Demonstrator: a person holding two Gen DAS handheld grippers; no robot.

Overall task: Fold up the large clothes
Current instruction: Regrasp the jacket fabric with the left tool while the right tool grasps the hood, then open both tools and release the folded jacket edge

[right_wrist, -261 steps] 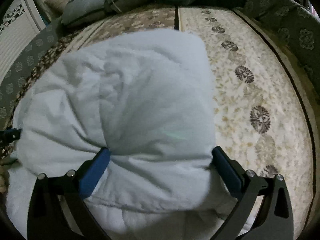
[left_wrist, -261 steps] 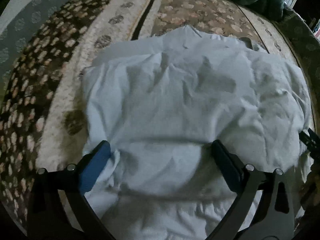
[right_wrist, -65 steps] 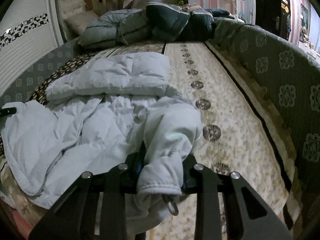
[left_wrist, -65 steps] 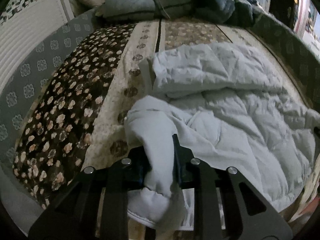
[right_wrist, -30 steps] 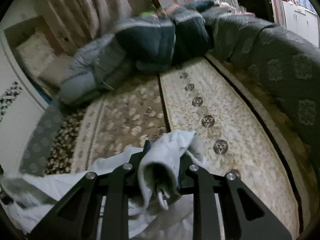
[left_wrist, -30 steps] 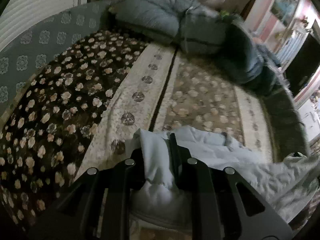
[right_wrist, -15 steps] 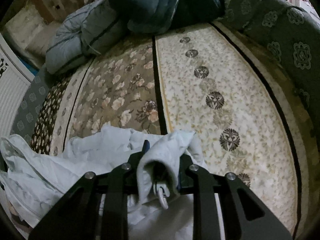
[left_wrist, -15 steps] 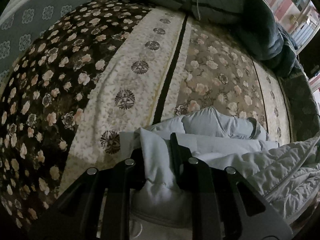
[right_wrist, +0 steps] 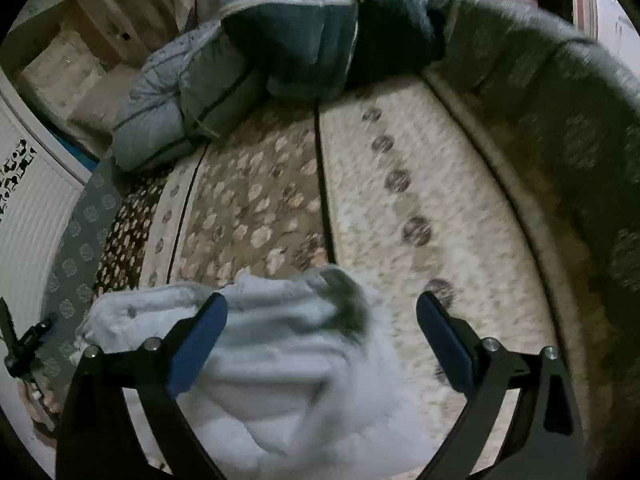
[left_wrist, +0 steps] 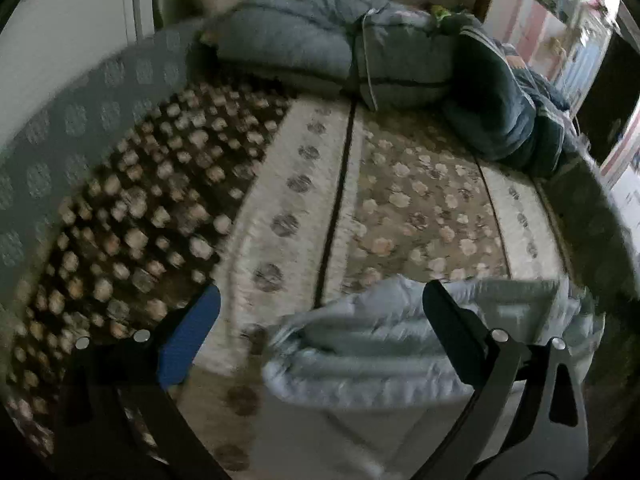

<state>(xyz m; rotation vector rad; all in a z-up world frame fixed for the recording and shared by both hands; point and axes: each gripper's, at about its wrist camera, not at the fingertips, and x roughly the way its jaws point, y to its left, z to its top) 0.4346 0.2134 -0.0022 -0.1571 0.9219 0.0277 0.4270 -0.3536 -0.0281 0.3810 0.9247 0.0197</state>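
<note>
The pale blue padded jacket (left_wrist: 372, 356) lies bunched on the patterned bed cover (left_wrist: 420, 208), low in the left wrist view. My left gripper (left_wrist: 320, 312) is opening, its jaws spread wide; the jacket's folded edge lies loose between them, and no pad presses on it. In the right wrist view the same jacket (right_wrist: 288, 364) sits blurred under my right gripper (right_wrist: 322, 316), which is opening too, its blue pads clear of the cloth. The left gripper (right_wrist: 24, 344) shows at the far left edge of that view.
Grey and dark teal quilts (left_wrist: 360, 52) are piled at the bed's far end, also seen as quilts (right_wrist: 280, 52) in the right wrist view. A grey patterned bed border (right_wrist: 580, 128) curves along the right. A white panel (right_wrist: 28, 208) stands at the left.
Both grippers were shut on jacket folds and have sprung wide, letting the cloth drop onto the bed. Both views have tipped up a little toward the far quilts.
</note>
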